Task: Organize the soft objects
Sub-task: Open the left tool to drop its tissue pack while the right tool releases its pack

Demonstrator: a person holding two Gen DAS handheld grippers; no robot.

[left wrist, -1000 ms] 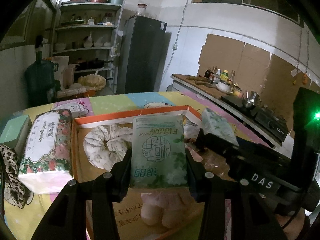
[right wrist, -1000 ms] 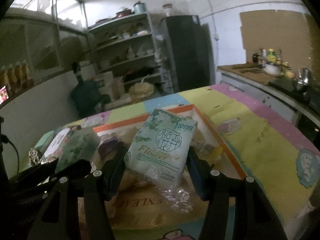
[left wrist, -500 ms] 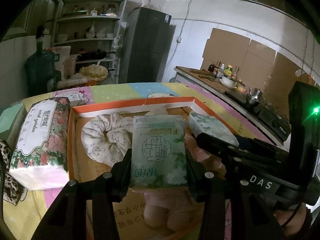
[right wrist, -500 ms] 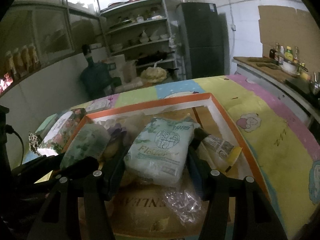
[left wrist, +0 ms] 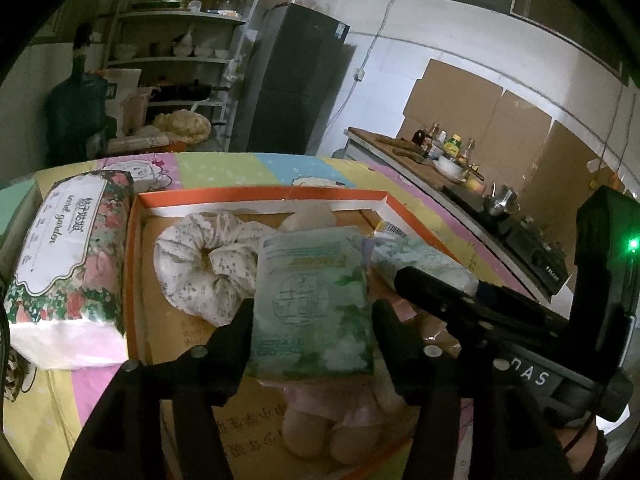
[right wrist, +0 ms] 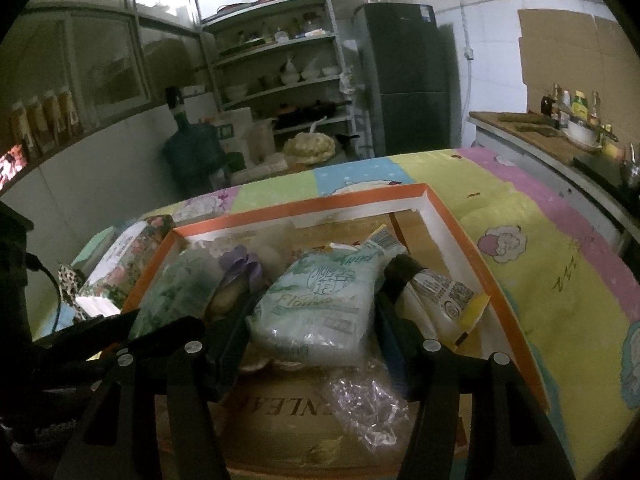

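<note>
Lowering stage: 2 pale green plastic tissue packs, 1 clamped in left gripper, 1 in right gripper, both over orange-rimmed cardboard tray. Next, likely: set down beside white floral fabric ring, release.

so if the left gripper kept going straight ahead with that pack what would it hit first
Probably the white floral fabric ring in the orange-rimmed box, just beyond the tissue pack held by the left gripper; depth is unclear.
</note>
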